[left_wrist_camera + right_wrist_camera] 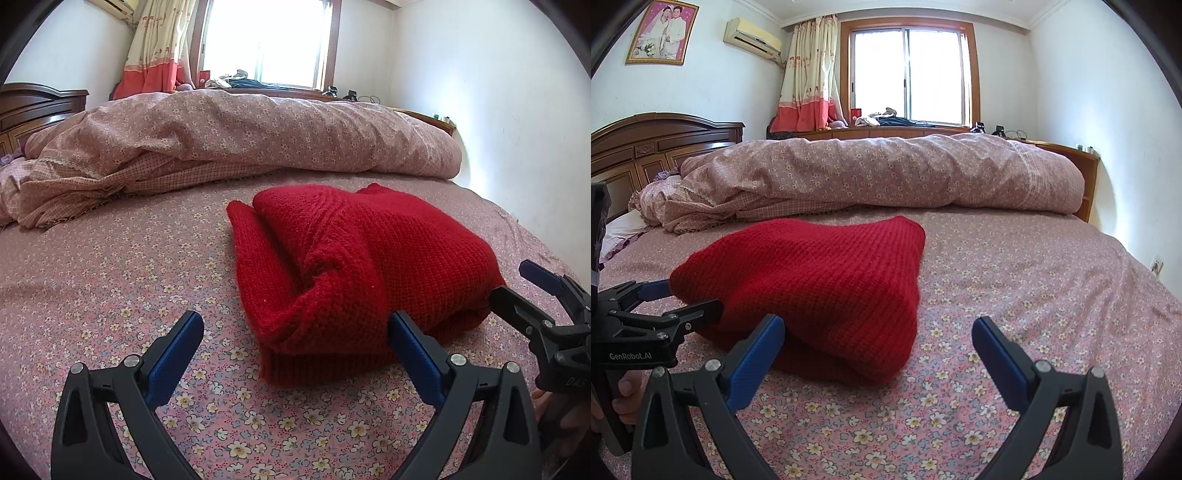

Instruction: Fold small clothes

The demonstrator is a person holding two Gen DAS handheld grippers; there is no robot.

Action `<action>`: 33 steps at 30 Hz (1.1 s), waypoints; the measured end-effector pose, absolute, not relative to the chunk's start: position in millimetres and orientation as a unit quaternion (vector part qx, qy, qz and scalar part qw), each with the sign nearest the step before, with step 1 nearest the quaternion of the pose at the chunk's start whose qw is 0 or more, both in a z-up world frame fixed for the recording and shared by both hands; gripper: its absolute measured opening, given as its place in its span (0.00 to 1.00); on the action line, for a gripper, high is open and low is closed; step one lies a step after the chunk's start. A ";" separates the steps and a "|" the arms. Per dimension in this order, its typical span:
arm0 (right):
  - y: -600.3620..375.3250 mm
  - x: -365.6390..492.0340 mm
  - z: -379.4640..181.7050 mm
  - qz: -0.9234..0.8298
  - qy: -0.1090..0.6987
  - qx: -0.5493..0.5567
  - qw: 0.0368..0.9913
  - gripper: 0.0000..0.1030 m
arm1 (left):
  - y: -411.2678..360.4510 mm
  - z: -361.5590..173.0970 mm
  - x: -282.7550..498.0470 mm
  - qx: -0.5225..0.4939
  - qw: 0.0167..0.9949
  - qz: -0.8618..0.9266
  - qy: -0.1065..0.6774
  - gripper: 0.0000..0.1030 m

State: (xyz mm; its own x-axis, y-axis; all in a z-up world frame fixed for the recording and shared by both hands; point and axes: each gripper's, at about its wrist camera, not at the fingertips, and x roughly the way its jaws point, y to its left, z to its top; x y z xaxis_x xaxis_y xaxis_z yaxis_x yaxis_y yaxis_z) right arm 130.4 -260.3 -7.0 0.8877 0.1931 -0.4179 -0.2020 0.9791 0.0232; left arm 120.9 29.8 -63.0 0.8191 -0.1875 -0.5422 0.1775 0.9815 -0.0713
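My left gripper point(295, 332) has its jaws spread wide apart, holding nothing. The folded red sweater point(354, 258) lies on the bed point(92, 266), on the flowered pink sheet, just ahead of me and a little to the right; my right-hand blue pad point(413, 354) sits at the sweater's ribbed near edge, touching it or just in front, while the left-hand pad stands over bare sheet.

My right gripper point(879, 339) is also wide open and empty. From its camera the sweater point(812, 280) lies ahead and to the left, with the left-hand pad point(757, 362) at the near edge of the bundle and the other pad over the sheet, well clear.

The left wrist view shows the top fold and a tucked sleeve running along the sweater's left side, and it catches my right gripper point(517, 288) at the sweater's far right corner. The right wrist view shows only a smooth knitted face, my left gripper point(687, 299) at the bundle's left side, a hand point(624, 398) on its handle, the wooden headboard point(657, 144) and a framed picture point(663, 31) on the wall. Both show the rolled duvet point(879, 173) beyond the sweater.
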 end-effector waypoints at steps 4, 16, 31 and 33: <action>-260.2 130.4 -6.9 0.102 0.214 -0.010 0.971 1.00 | 30.1 -63.5 122.8 -0.008 0.953 -0.097 0.286 0.94; -260.6 132.1 -8.9 0.102 0.219 -0.012 0.970 1.00 | 29.1 -64.1 125.2 -0.003 0.953 -0.097 0.287 0.94; -260.8 132.4 -8.5 0.102 0.219 -0.011 0.970 1.00 | 29.2 -64.4 124.8 -0.003 0.953 -0.097 0.288 0.94; -260.9 132.2 -8.9 0.102 0.220 -0.011 0.970 1.00 | 29.2 -64.3 124.8 -0.003 0.953 -0.098 0.288 0.94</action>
State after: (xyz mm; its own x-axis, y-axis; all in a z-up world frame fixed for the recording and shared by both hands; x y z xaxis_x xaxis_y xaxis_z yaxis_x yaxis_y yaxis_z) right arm 132.2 -260.9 -8.9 0.8827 0.1936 -0.4282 -0.2037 0.9788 0.0227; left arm 124.8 29.2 -64.3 0.8151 -0.1877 -0.5481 0.1838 0.9810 -0.0626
